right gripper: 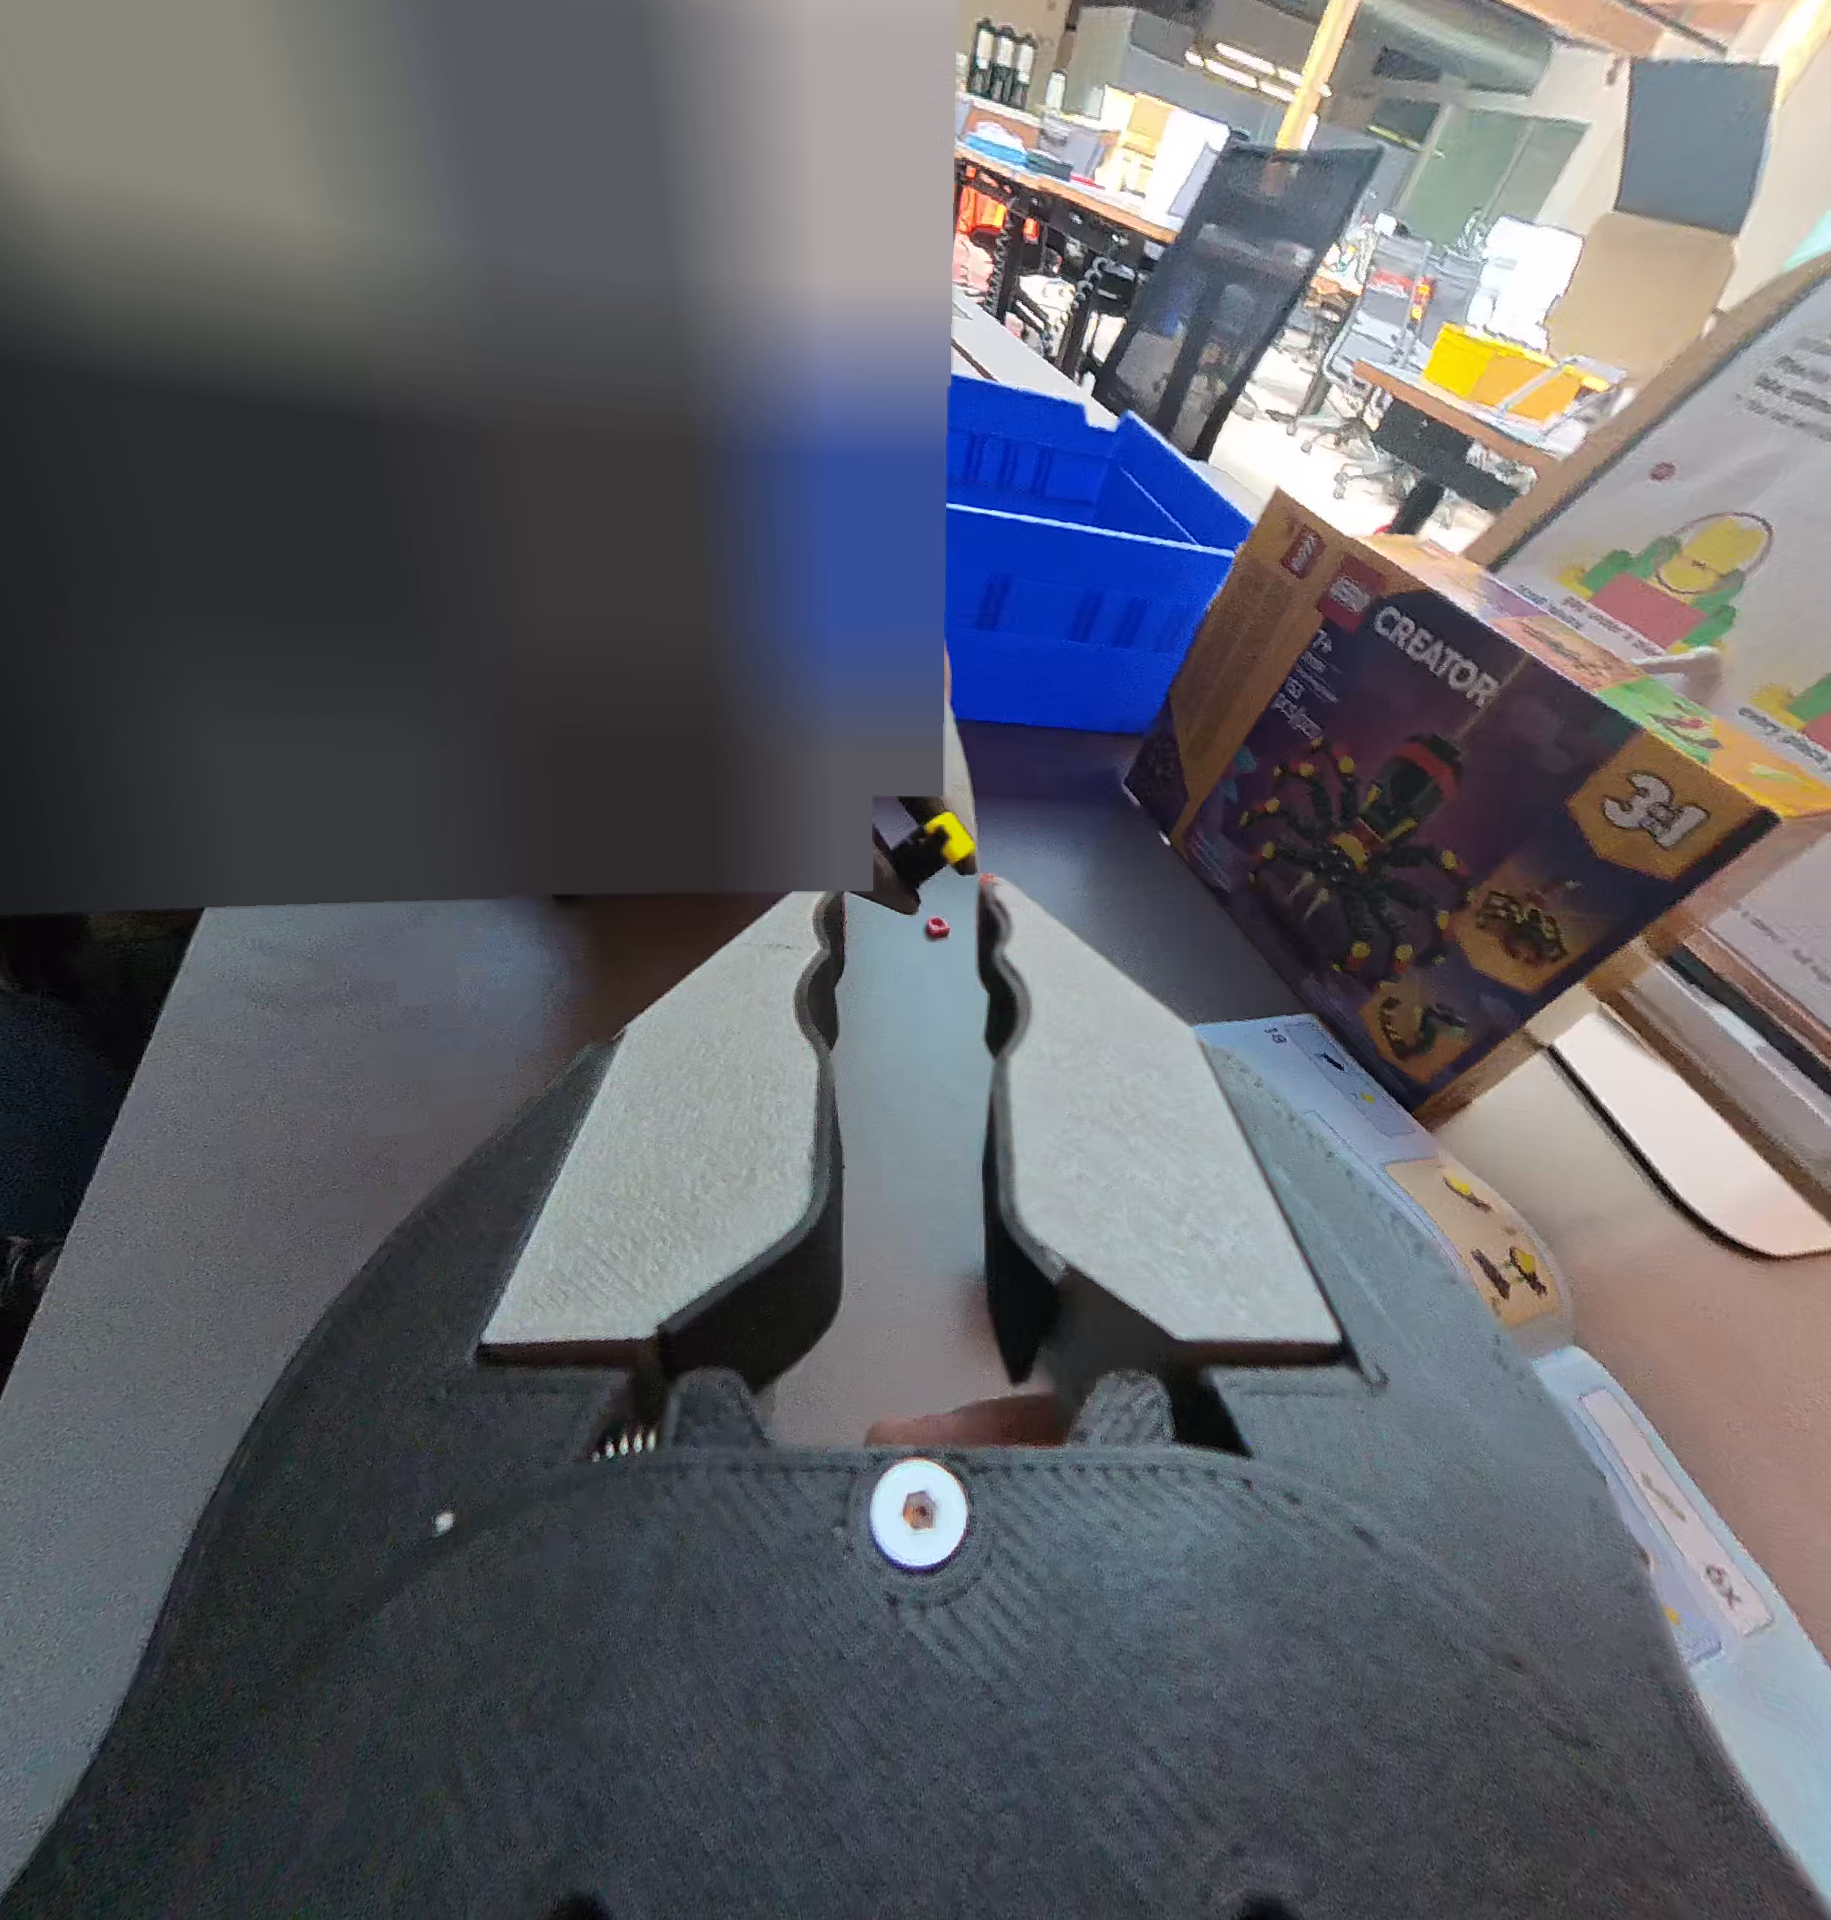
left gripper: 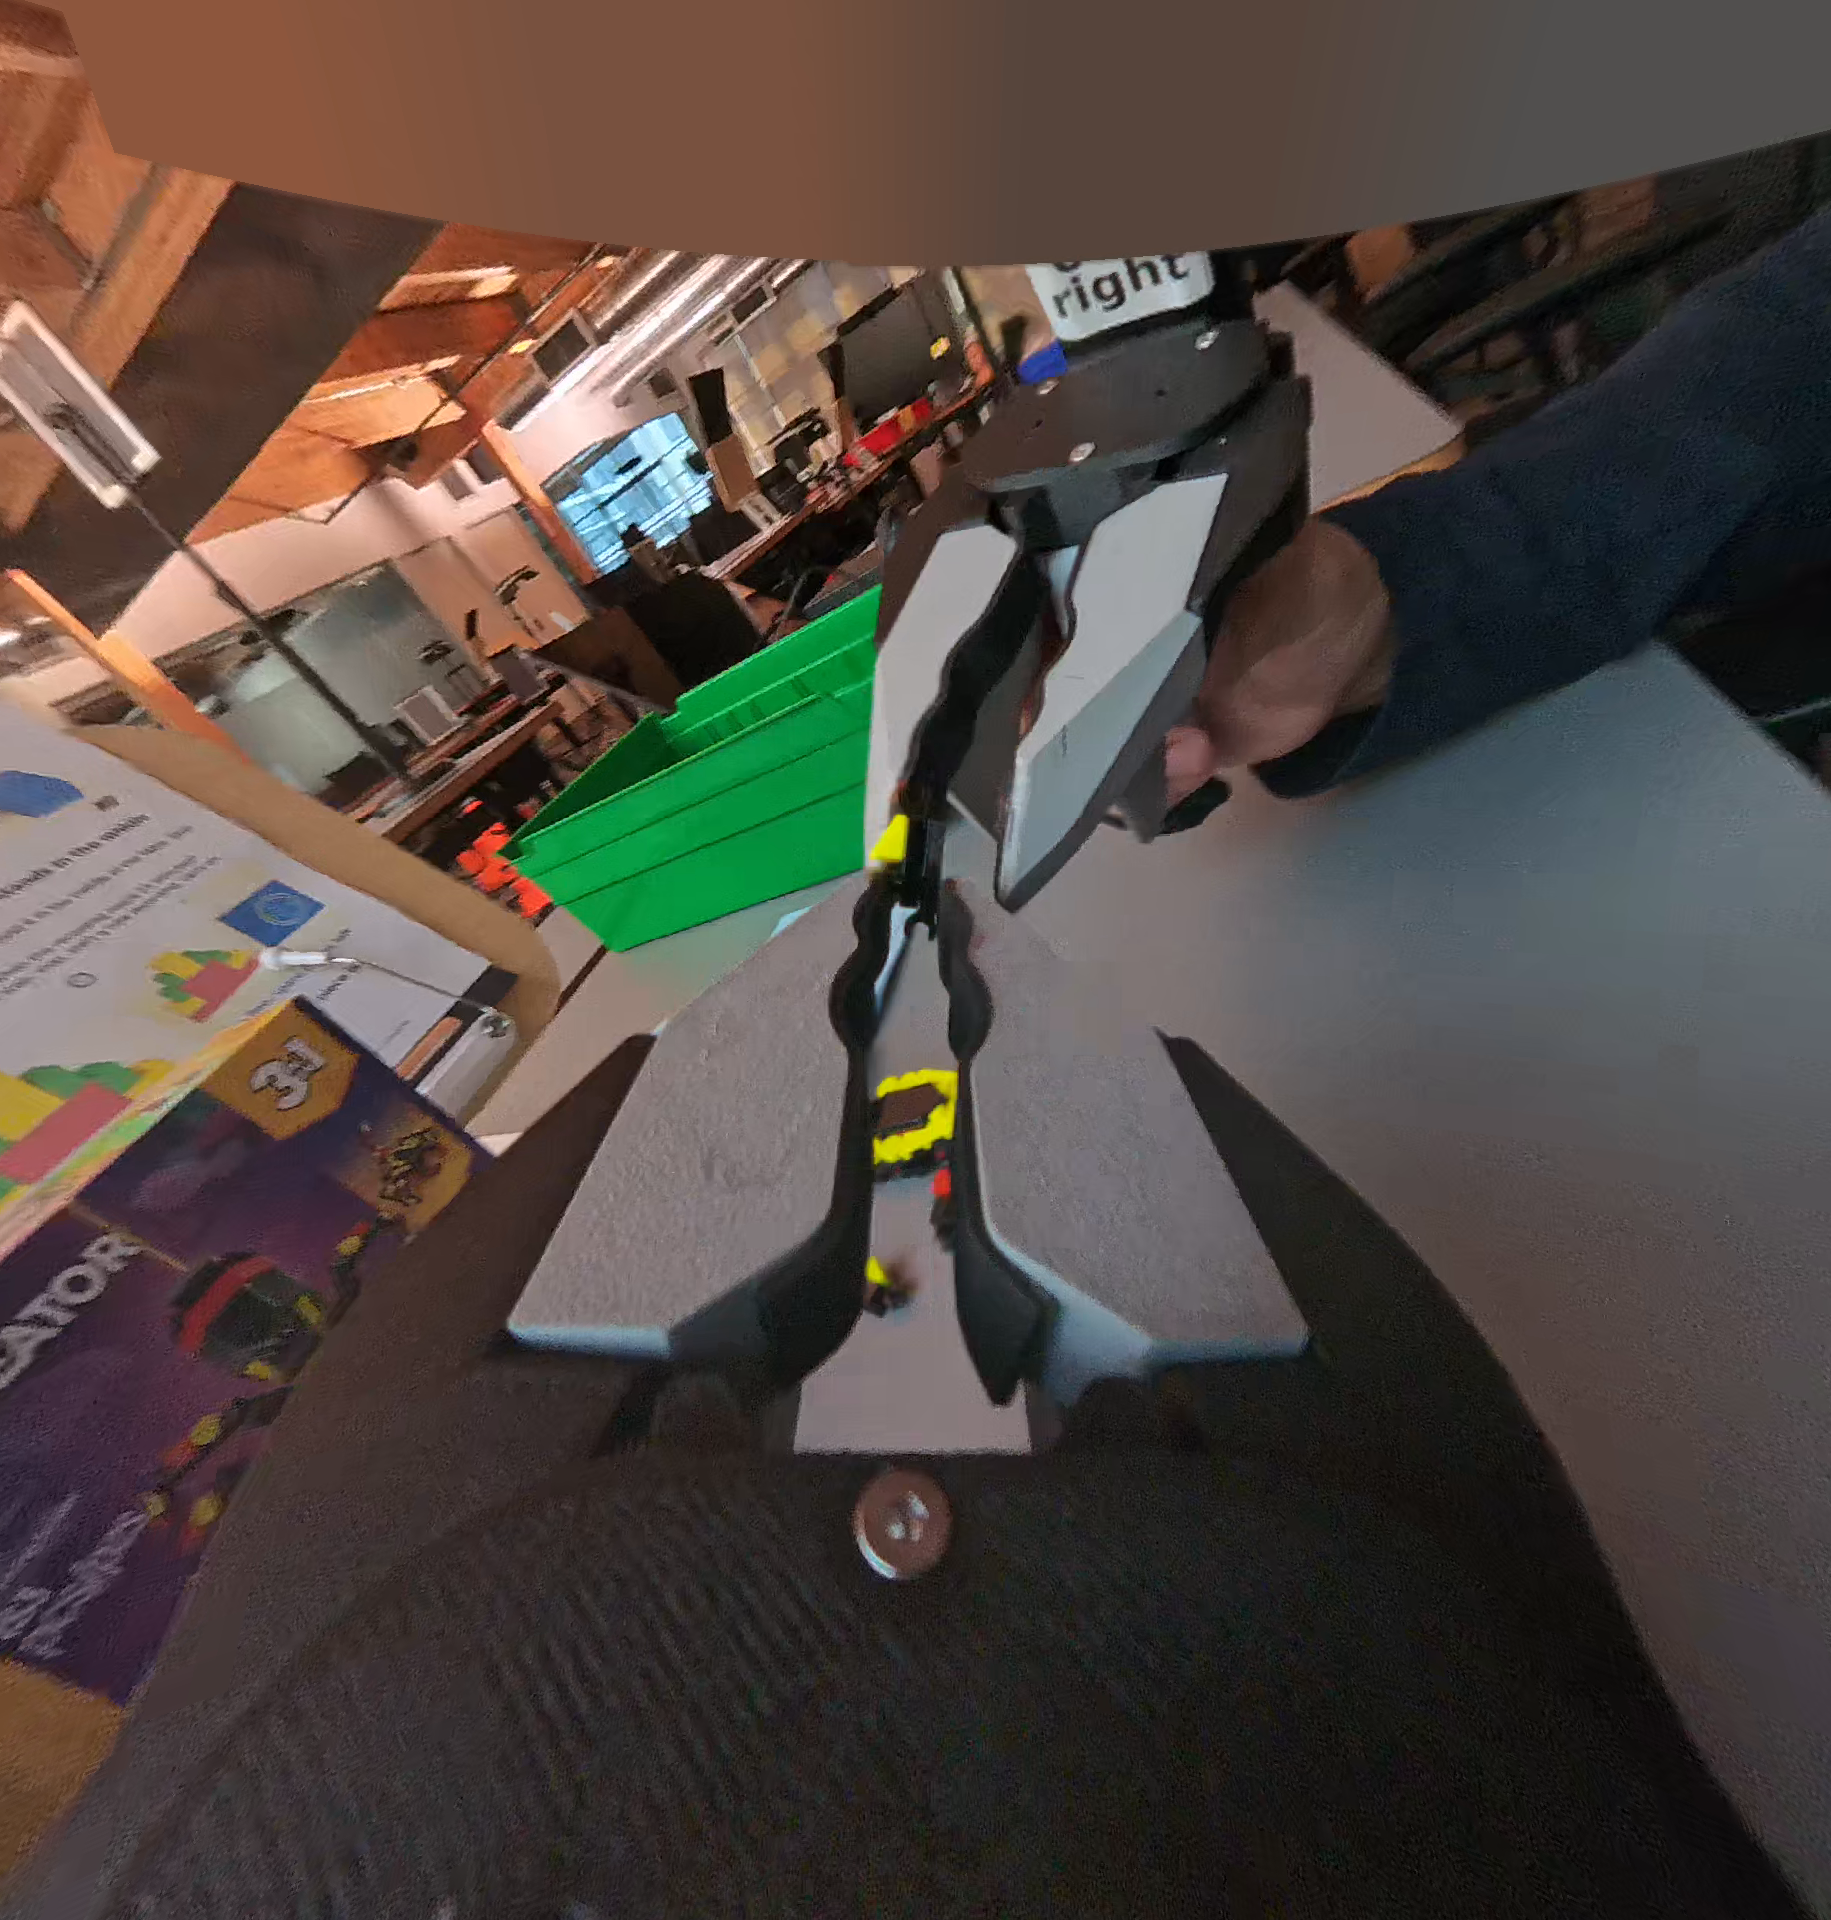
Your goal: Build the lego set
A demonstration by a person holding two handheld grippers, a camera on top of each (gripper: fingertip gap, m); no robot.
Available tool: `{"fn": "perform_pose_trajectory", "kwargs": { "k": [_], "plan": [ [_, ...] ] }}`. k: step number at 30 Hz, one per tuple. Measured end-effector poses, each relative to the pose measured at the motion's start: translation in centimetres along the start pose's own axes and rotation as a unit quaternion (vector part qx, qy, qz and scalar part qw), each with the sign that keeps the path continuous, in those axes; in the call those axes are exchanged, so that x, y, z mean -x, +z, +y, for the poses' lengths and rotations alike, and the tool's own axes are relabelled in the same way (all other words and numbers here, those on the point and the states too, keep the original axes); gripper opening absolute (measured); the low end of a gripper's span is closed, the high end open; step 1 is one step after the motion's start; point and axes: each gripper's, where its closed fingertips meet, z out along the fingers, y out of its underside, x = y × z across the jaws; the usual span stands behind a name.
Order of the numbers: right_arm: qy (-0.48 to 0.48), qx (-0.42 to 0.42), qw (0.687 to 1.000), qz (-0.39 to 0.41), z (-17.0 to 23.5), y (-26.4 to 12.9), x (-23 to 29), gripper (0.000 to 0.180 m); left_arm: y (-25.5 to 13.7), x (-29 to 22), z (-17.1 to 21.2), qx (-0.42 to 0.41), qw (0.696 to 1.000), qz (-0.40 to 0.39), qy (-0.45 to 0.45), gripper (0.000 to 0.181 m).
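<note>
Your left gripper (left gripper: 909,914) points forward over the grey table (left gripper: 1513,1039). Its fingers converge toward the tips with a narrow gap between them, and a thin black-and-yellow lego piece (left gripper: 903,852) sits at the tips; blur prevents confirming whether the tips clamp it.

Directly ahead of the left gripper, your right gripper (left gripper: 978,862) points back toward it, held by a hand (left gripper: 1295,655) in a dark blue sleeve (left gripper: 1617,468). In the left wrist view the right gripper's fingers spread apart toward the tips. In the right wrist view its fingers stand apart with nothing between them; a small red lego piece (right gripper: 935,926) lies on the table in the gap just beyond the tips, and the black-and-yellow lego piece shows just ahead and slightly left of the tips.

Below the left gripper, seen between its fingers, a yellow-and-black lego assembly (left gripper: 913,1122) rests on the table, with smaller loose pieces (left gripper: 888,1280) nearer the gripper base.

Ahead and left of the left gripper stand stacked green bins (left gripper: 724,810). To its left stands the purple lego box (left gripper: 163,1351), with printed instruction sheets (left gripper: 111,914) behind it. From the right gripper, blue bins (right gripper: 1077,582) sit ahead, the same box lies ahead to the right, and an open instruction booklet (right gripper: 1462,1226) lies on the right side.
</note>
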Motion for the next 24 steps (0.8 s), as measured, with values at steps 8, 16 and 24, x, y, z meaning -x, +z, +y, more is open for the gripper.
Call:
{"fn": "perform_pose_trajectory", "kwargs": {
  "k": [8,16,24],
  "plan": [
    [-0.031,-0.039,0.999,-0.014,-1.9,-0.8,1.2,0.021,-1.3,-1.1,-2.0,-0.129,0.982,0.099,-0.093,0.006],
    [-0.063,-0.059,0.996,-0.026,-3.2,-1.2,2.7,0.01,-1.4,-2.4,-2.9,-0.169,0.97,0.142,-0.104,0.006],
    [-0.118,-0.043,0.992,-0.002,-3.2,-1.1,3.1,0.009,-1.1,-2.9,-3.0,-0.166,0.97,0.148,-0.099,0.006]
  ]
}}
